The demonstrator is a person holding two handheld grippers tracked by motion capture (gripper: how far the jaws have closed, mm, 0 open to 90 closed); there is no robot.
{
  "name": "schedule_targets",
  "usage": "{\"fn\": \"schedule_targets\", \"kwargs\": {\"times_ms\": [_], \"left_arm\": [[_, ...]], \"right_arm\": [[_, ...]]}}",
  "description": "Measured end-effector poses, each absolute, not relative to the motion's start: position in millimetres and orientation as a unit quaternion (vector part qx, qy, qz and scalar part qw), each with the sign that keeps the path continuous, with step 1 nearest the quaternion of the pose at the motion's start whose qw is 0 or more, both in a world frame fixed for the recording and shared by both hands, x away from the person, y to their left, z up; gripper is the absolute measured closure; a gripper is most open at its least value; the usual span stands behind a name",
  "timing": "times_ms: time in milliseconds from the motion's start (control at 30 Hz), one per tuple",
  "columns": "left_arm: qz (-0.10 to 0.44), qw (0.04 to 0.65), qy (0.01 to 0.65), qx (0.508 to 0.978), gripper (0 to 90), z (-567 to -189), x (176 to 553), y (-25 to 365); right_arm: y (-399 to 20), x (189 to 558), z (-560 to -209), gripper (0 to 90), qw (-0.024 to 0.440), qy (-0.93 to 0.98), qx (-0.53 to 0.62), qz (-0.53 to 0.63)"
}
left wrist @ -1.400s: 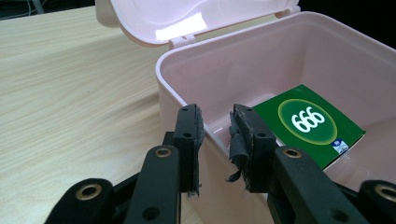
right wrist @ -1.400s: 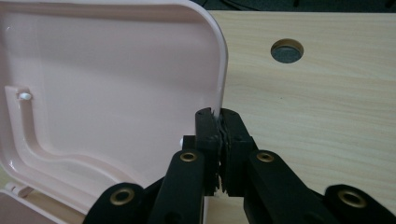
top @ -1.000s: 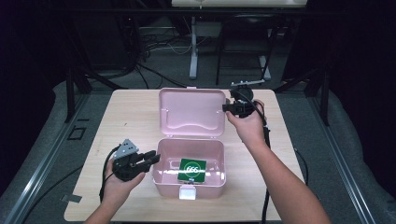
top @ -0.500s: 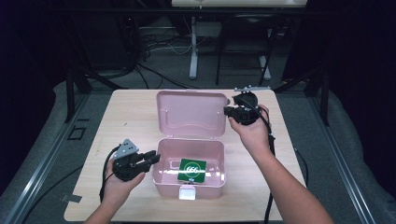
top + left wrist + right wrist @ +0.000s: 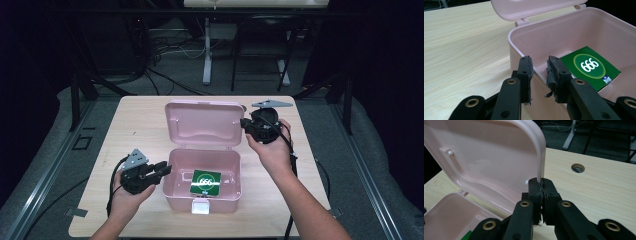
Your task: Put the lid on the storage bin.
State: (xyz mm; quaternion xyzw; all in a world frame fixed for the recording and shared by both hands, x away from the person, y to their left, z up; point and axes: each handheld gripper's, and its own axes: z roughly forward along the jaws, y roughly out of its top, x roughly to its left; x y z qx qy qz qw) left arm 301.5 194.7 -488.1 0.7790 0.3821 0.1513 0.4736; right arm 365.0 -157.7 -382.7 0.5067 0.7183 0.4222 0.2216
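Observation:
A pink plastic box (image 5: pixel 175 197) stands open on the wooden table (image 5: pixel 140 125), with its lid (image 5: pixel 205 122) raised behind it. A green card marked 666 (image 5: pixel 205 182) lies flat on the box floor. My left gripper (image 5: pixel 165 168) is at the box's left wall. In the left gripper view its jaws stand a little apart astride that wall's rim (image 5: pixel 524 53), open (image 5: pixel 539 72), with the card (image 5: pixel 589 66) just beyond. My right gripper (image 5: pixel 244 124) is shut on the lid's right edge. In the right gripper view the lid (image 5: pixel 486 162) runs down into the closed jaws (image 5: pixel 541 187).
A white latch (image 5: pixel 201 207) sits on the box's front wall. The table has a round cable hole (image 5: pixel 577 167) to the right of the lid. Bare tabletop lies left and right of the box. Dark floor, cables and stand legs (image 5: pixel 206 55) lie beyond the far edge.
My right gripper has come slightly toward me, still holding the lid's edge, and the lid has tipped a little forward. The left gripper and the box have stayed put.

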Motion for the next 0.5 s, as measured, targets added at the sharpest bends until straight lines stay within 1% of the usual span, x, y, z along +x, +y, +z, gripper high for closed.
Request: {"fn": "schedule_targets", "kwargs": {"times_ms": [233,400,500], "left_arm": [[0.152,0.474,0.382,0.779,72.4,-488,302,195],[0.154,0.473,0.382,0.779,72.4,-488,301,194],[0.154,0.473,0.382,0.779,72.4,-488,301,195]], "right_arm": [[-155,346,-385,87.7,0.249,0.718,0.492,0.425],[-156,338,-388,87.6,0.255,0.711,0.488,0.436],[-151,331,-389,87.7,0.275,0.712,0.483,0.429]]}}
